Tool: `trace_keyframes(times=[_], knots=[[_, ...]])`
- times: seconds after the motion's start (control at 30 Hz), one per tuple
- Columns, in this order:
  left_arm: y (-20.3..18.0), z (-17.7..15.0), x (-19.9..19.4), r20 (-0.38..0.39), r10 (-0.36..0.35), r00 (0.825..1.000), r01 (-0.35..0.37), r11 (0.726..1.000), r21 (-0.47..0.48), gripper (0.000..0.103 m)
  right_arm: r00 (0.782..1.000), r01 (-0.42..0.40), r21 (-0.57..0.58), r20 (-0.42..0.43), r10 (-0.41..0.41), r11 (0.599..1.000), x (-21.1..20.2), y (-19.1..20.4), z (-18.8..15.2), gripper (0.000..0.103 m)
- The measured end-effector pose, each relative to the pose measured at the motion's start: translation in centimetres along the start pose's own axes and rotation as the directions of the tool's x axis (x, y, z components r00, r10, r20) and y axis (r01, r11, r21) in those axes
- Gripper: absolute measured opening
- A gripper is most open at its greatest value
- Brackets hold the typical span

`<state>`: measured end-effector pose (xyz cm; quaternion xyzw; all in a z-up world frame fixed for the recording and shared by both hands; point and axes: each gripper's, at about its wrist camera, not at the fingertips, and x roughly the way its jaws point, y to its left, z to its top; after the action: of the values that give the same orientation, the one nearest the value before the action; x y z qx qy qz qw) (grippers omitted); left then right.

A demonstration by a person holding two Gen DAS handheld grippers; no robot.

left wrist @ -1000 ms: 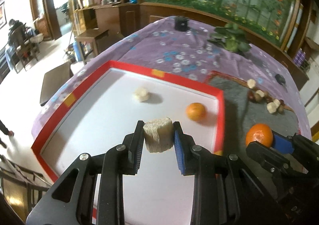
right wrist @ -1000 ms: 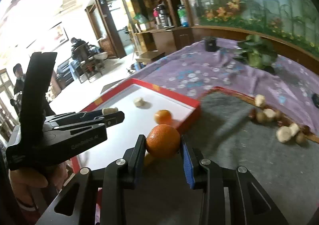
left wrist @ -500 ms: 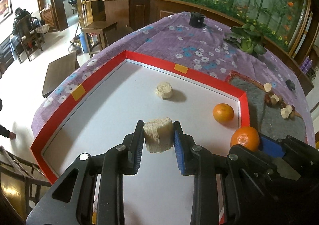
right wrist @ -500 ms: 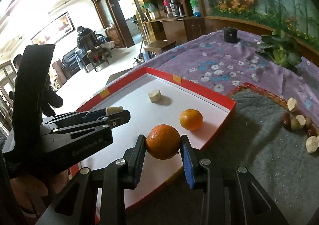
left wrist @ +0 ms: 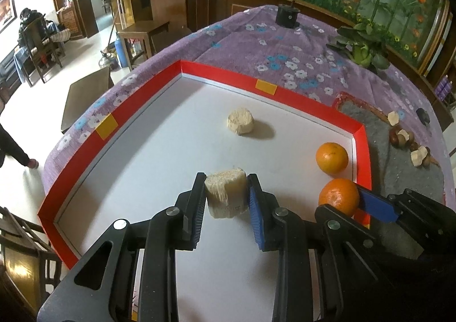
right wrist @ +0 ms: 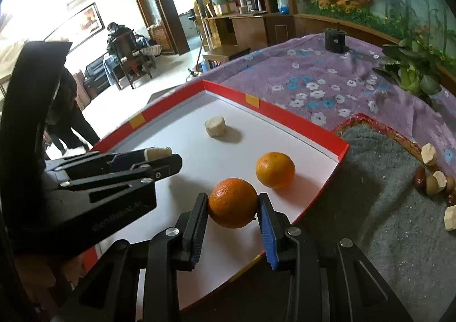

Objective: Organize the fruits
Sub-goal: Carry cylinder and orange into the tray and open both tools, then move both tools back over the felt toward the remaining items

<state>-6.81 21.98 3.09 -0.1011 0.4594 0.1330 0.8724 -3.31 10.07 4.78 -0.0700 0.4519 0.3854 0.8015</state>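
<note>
My left gripper (left wrist: 226, 182) is shut on a pale fibrous chunk (left wrist: 225, 196) and holds it low over the white floor of the red-rimmed tray (left wrist: 222, 72). A second pale chunk (left wrist: 240, 121) lies further back in the tray. My right gripper (right wrist: 232, 198) is shut on an orange (right wrist: 232, 203) just inside the tray's near right corner. Another orange (right wrist: 275, 169) rests on the tray floor right behind it. In the right wrist view the left gripper (right wrist: 159, 156) reaches in from the left with its chunk (right wrist: 157, 152).
To the tray's right, a grey mat (right wrist: 384, 193) carries several pale pieces and brown nuts (right wrist: 433, 179). A purple flowered cloth (right wrist: 313, 76) covers the table, with a black cup (right wrist: 335, 40) and a green plant (right wrist: 410, 76) at the back. A person stands at the far left.
Both grippers have moved left and lower over the tray. The right gripper's orange went from above the grey mat to inside the tray beside the resting orange. Both grips are unchanged.
</note>
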Motion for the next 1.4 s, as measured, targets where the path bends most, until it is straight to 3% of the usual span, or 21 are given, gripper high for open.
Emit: trace_keyframes(times=[0.17,0.2,0.27,0.3,0.37,0.57,0.77,1.1,1.4], knots=[[0.1,-0.1,0.3,-0.017,0.007,1.000,-0.007,1.000,-0.008,0.030,1.000,0.015,-0.015,0.000,-0.015,1.000,0.3,0.1,-0.1,0.034],[0.2,-0.1,0.4,-0.019,0.007,1.000,-0.007,1.000,-0.011,0.033,1.000,0.015,-0.017,0.000,-0.015,1.000,0.3,0.2,0.0,0.034],[0.2,0.0,0.4,-0.020,0.000,1.000,-0.001,1.000,-0.017,0.051,1.000,0.021,-0.029,0.000,-0.021,0.999,0.2,0.4,0.0,0.035],[0.3,0.0,0.3,-0.015,-0.006,1.000,0.006,1.000,-0.021,0.052,1.000,0.023,-0.034,0.000,-0.023,0.999,0.1,0.5,0.0,0.037],[0.3,0.0,0.1,-0.010,-0.004,1.000,0.004,1.000,-0.021,0.053,1.000,0.018,-0.045,0.013,-0.017,0.999,-0.2,0.6,-0.1,0.044],[0.1,-0.1,-0.6,0.002,0.013,1.000,-0.013,1.000,-0.011,0.053,0.999,0.008,-0.040,0.043,-0.006,0.999,-1.7,0.6,-0.2,0.044],[-0.9,0.1,-2.4,0.061,0.026,0.998,-0.027,1.000,0.004,0.053,0.995,0.032,-0.034,0.095,-0.029,0.999,-4.1,-0.1,-0.7,0.046],[-5.6,0.1,-4.0,0.092,-0.032,0.995,0.025,0.997,0.078,0.053,0.987,0.042,0.075,0.155,-0.053,0.996,-8.4,-4.5,-2.6,0.051],[-11.3,0.2,-4.2,0.080,-0.099,0.992,0.086,0.984,0.153,0.053,0.971,0.159,0.185,0.145,-0.187,0.970,-12.6,-10.9,-5.8,0.052]])
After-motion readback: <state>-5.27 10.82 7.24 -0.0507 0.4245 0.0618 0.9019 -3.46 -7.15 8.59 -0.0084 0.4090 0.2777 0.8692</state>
